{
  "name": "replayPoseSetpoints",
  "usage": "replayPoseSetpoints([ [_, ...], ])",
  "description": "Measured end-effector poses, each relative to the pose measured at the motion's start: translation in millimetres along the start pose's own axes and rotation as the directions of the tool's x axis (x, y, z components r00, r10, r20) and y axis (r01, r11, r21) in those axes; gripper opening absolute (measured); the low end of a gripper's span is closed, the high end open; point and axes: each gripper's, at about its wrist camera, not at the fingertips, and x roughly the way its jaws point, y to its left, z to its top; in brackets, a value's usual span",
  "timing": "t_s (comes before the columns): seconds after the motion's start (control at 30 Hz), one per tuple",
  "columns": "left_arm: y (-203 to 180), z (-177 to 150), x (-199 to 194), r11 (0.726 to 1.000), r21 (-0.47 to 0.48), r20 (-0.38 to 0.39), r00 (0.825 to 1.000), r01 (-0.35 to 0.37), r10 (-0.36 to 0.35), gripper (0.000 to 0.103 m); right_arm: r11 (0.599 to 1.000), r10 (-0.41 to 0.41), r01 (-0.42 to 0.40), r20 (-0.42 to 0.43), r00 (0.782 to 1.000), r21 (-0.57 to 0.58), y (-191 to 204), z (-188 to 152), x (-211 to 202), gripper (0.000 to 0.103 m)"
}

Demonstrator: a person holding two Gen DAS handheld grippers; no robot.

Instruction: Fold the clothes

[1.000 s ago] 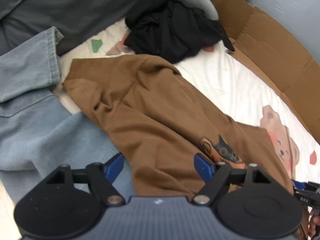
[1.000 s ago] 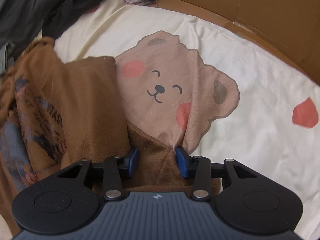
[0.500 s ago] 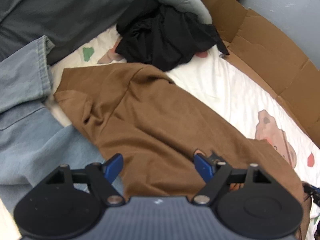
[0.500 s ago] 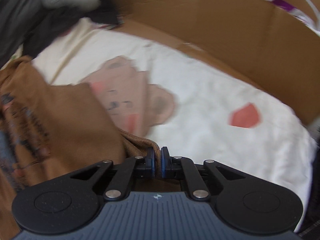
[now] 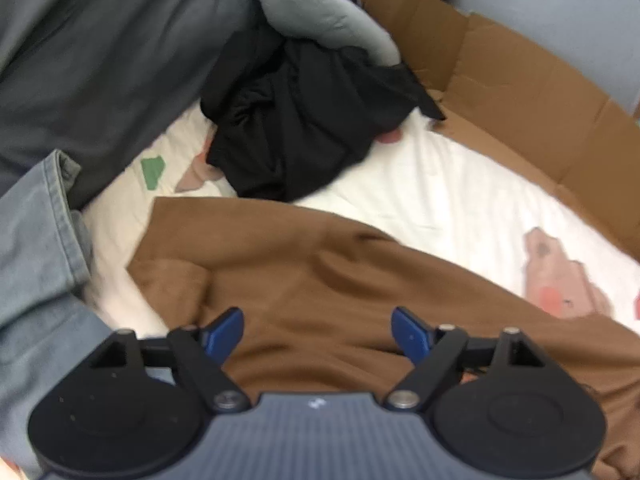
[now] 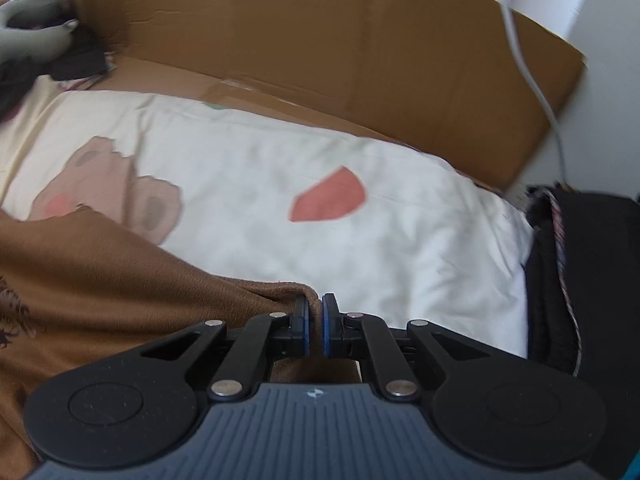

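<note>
A brown T-shirt (image 5: 320, 280) lies spread over a cream sheet (image 5: 440, 184) printed with bears. My left gripper (image 5: 318, 330) hovers over the shirt's middle with its blue pads wide apart and nothing pinched between them. In the right wrist view the same brown T-shirt (image 6: 120, 280) runs off to the left, and my right gripper (image 6: 315, 320) is shut on a corner of its edge, which is lifted slightly off the sheet (image 6: 360, 240).
A crumpled black garment (image 5: 304, 128) and grey clothes (image 5: 100, 52) lie beyond the shirt. Blue jeans (image 5: 36, 264) cover the left side. Cardboard walls (image 6: 320, 40) border the sheet. A dark folded pile (image 6: 584, 300) sits at the right; a white cable (image 6: 532, 80) hangs there.
My right gripper closed on the shirt's corner and drew it rightward and up, past the bear print. The left gripper drifted across the shirt, still wide apart.
</note>
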Motion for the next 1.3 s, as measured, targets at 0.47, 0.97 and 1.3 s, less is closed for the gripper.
replayPoseSetpoints([
  [0.47, 11, -20, 54, 1.000, 0.029, -0.091, 0.996, -0.007, 0.009, 0.083, 0.996, 0.056, -0.050, -0.070, 0.996, 0.079, -14, -20, 3, 0.006],
  [0.97, 20, -26, 5, 0.993, 0.064, -0.085, 0.992, 0.098, -0.092, 0.006, 0.992, 0.094, -0.089, -0.050, 0.994, 0.092, -16, -19, -3, 0.007],
  [1.3, 28, -72, -56, 0.985, 0.099, -0.192, 0.974, 0.143, -0.122, 0.006, 0.985, 0.131, -0.125, -0.039, 0.991, 0.117, -22, -14, -10, 0.007],
])
